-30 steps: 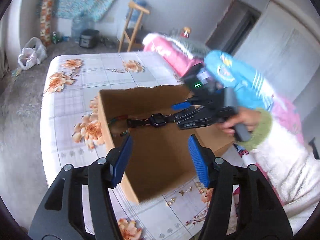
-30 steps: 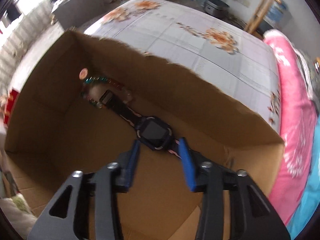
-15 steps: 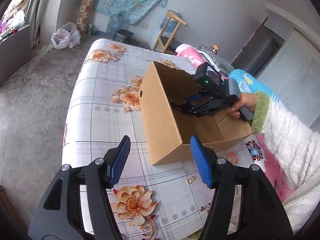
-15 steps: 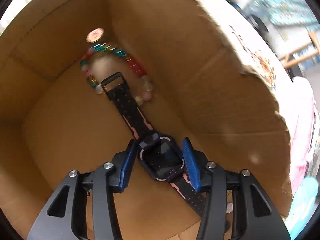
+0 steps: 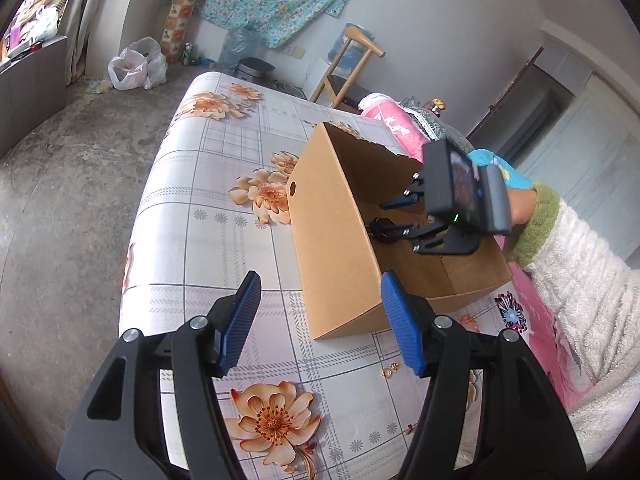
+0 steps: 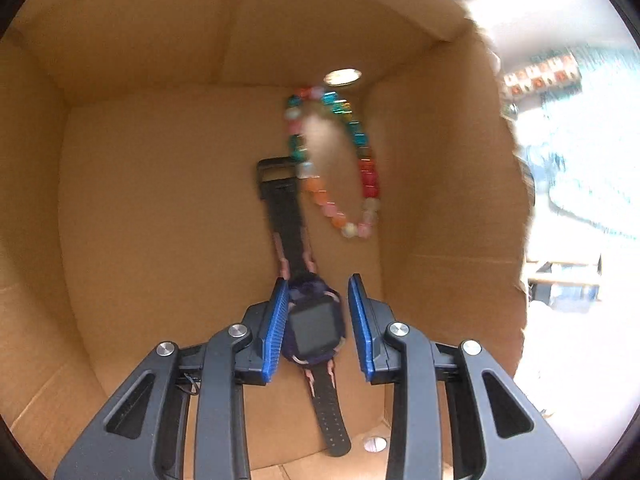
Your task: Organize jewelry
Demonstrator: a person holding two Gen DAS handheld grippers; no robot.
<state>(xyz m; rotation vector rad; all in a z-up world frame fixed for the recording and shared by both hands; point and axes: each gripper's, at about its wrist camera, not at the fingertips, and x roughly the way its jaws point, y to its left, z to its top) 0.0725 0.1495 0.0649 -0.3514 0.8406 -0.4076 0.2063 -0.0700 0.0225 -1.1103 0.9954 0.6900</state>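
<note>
A brown cardboard box [image 5: 336,240] stands on the flowered table. On its floor [image 6: 160,208] lie a black and purple smartwatch [image 6: 314,326] with a black strap and a bracelet of coloured beads [image 6: 340,156]. My right gripper [image 6: 318,324] is inside the box, open, its blue pads on either side of the watch face without pressing it; it also shows in the left wrist view [image 5: 394,214]. My left gripper [image 5: 320,328] is open and empty above the table, in front of the box's near corner.
The table [image 5: 208,184] has a white cloth with orange flowers and ends at the left over a grey floor. A pink quilt [image 5: 396,124] lies behind the box. A wooden stool [image 5: 348,64] and a white bag [image 5: 136,66] stand further back.
My left gripper has drawn back and up from the box. My right gripper has gone down into the box, laid the watch on the floor and parted its jaws from it.
</note>
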